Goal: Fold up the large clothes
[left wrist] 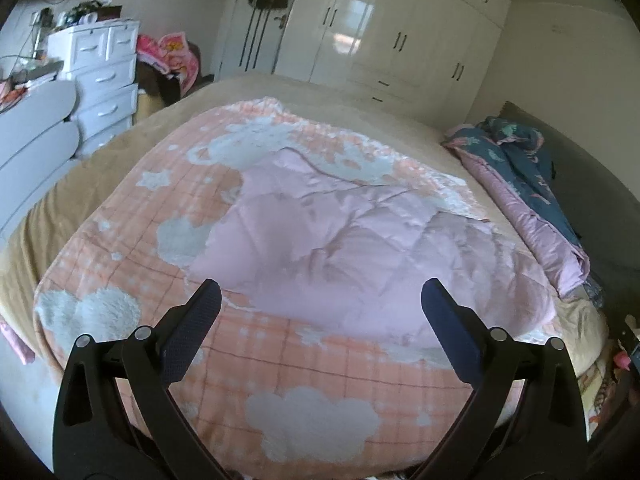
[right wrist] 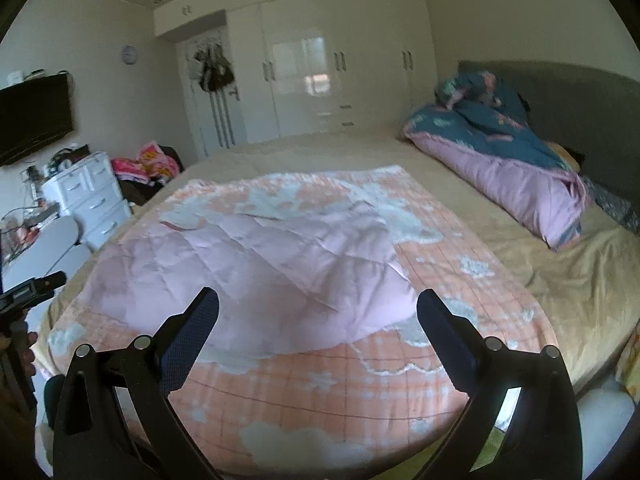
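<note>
Both tongs open and empty over the near edge of the bed

My left tongs [left wrist: 320, 300] and right tongs [right wrist: 318, 310] gape wide, holding nothing; the pink quilted garment [left wrist: 352, 240] lies rumpled mid-blanket [left wrist: 320, 372] on the bed [right wrist: 560, 280]. I risk pinching the fluffy blanket along with it, dragging both and skewing the fold
</note>
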Demonstrator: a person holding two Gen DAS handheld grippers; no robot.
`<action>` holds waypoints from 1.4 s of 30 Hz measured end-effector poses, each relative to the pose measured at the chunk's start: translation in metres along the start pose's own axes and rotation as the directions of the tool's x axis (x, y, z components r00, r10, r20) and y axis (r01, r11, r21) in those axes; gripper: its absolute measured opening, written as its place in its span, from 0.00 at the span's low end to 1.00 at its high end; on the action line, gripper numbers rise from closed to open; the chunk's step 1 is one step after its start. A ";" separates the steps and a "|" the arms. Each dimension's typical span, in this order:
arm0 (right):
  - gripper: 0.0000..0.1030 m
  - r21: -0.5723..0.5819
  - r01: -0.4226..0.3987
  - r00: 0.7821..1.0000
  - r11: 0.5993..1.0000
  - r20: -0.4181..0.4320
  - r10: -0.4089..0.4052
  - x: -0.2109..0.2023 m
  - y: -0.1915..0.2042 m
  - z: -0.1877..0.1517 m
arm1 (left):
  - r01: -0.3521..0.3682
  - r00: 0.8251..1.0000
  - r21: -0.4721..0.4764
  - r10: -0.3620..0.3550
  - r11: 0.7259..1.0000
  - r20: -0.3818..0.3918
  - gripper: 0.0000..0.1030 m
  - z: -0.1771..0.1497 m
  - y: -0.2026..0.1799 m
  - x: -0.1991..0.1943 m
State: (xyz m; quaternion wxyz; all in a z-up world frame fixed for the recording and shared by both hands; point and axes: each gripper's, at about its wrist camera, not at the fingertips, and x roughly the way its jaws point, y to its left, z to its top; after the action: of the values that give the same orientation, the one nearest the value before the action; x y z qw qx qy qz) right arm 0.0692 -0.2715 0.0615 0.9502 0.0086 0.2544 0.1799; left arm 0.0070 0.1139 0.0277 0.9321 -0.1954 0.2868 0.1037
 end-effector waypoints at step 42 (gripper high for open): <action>0.96 -0.091 -0.160 0.984 0.983 -0.089 0.152 0.000 0.082 -0.032 | 0.078 0.996 0.140 -0.073 0.987 -0.046 0.91 -0.053 -0.070 -0.014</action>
State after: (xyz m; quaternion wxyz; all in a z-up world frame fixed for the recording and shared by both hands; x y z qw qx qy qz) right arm 0.0263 -0.1970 0.0423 0.9212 -0.0252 0.2825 0.2664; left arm -0.0096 0.0272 0.0169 0.9408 -0.1416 0.3048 0.0436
